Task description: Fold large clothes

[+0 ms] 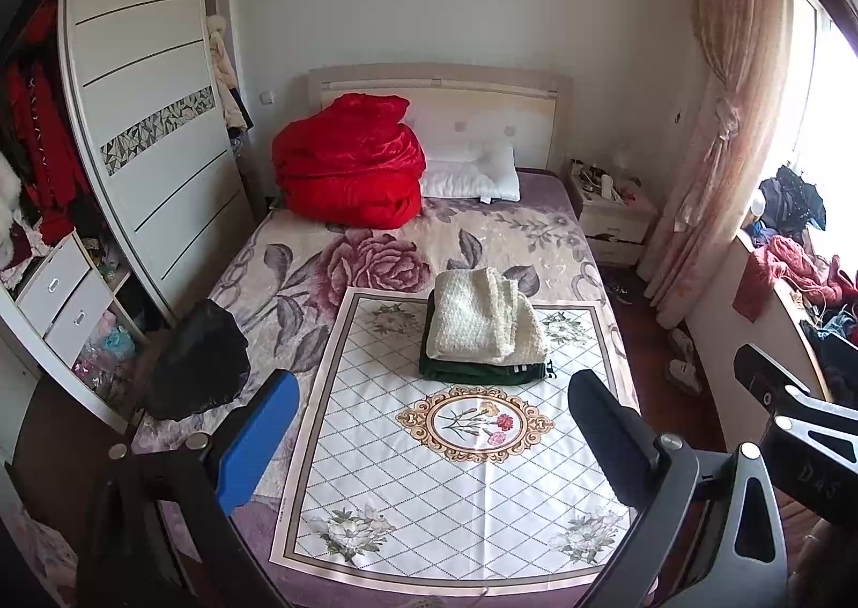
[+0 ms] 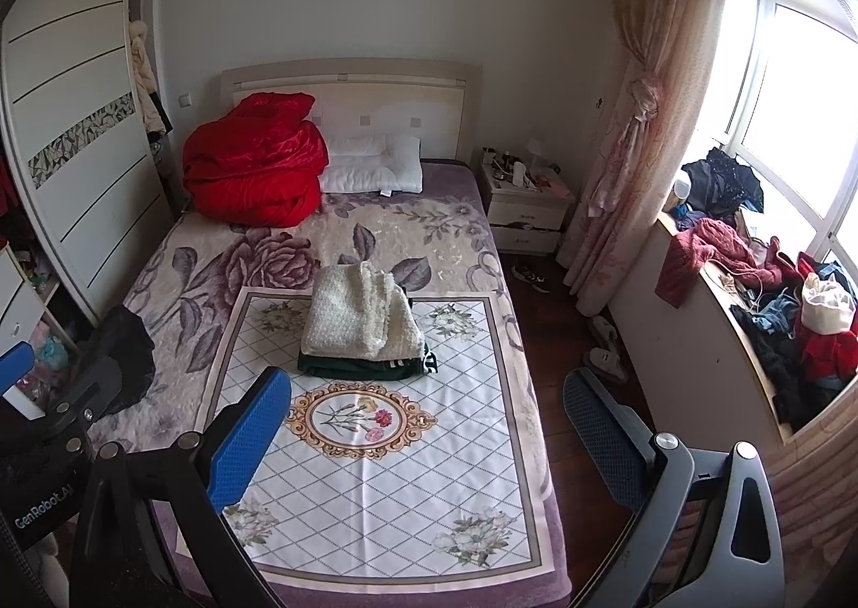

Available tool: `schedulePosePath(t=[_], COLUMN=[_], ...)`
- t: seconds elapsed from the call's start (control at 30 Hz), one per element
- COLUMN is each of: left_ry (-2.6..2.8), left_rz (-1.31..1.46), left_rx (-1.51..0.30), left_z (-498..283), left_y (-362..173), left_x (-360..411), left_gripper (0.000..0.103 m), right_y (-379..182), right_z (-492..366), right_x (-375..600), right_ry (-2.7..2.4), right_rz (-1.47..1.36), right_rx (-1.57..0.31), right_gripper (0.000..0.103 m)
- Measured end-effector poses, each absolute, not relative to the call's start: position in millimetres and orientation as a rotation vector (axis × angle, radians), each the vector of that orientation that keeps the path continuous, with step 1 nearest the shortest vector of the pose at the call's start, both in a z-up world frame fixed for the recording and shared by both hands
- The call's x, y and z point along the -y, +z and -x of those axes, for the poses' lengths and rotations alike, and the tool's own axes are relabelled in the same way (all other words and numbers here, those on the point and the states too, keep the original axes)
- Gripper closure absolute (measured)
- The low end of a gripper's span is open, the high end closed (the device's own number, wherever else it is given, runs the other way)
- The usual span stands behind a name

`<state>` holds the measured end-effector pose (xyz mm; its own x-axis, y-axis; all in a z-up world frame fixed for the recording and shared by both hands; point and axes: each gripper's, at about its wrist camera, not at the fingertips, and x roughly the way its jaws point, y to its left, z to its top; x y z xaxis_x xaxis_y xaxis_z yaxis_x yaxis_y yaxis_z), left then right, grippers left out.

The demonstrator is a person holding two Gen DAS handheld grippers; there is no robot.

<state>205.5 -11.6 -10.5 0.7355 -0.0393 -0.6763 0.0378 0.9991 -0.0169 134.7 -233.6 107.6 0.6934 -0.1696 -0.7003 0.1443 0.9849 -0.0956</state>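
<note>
A folded cream knit garment (image 1: 485,321) lies on top of a folded dark green garment (image 1: 482,371) on the white patterned cloth (image 1: 456,474) spread over the bed. The stack also shows in the right wrist view, cream (image 2: 359,316) over green (image 2: 370,366). A crumpled black garment (image 1: 198,361) lies at the bed's left edge, also in the right wrist view (image 2: 126,356). My left gripper (image 1: 429,436) is open and empty, held above the near end of the bed. My right gripper (image 2: 423,439) is open and empty, to the right of the left one.
A red quilt (image 1: 348,163) and a white pillow (image 1: 472,173) lie at the headboard. A wardrobe (image 1: 145,125) stands left of the bed. A nightstand (image 2: 528,211) and a curtain (image 2: 643,125) stand on the right. A pile of clothes (image 2: 777,297) covers the window ledge. Shoes (image 2: 606,350) lie on the floor.
</note>
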Motion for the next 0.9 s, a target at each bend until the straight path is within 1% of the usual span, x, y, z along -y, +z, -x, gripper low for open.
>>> schedulePosePath(t=[0.9], left_ry=[-0.031], left_rz=[0.0], left_rx=[-0.702], left_z=[-193], left_y=[5], left_x=[16], left_gripper=[0.001], right_y=[118], right_z=[-113], right_x=[235], right_ry=[-0.162], right_rz=[0.01], right_rx=[-0.758], right_gripper=[0.0])
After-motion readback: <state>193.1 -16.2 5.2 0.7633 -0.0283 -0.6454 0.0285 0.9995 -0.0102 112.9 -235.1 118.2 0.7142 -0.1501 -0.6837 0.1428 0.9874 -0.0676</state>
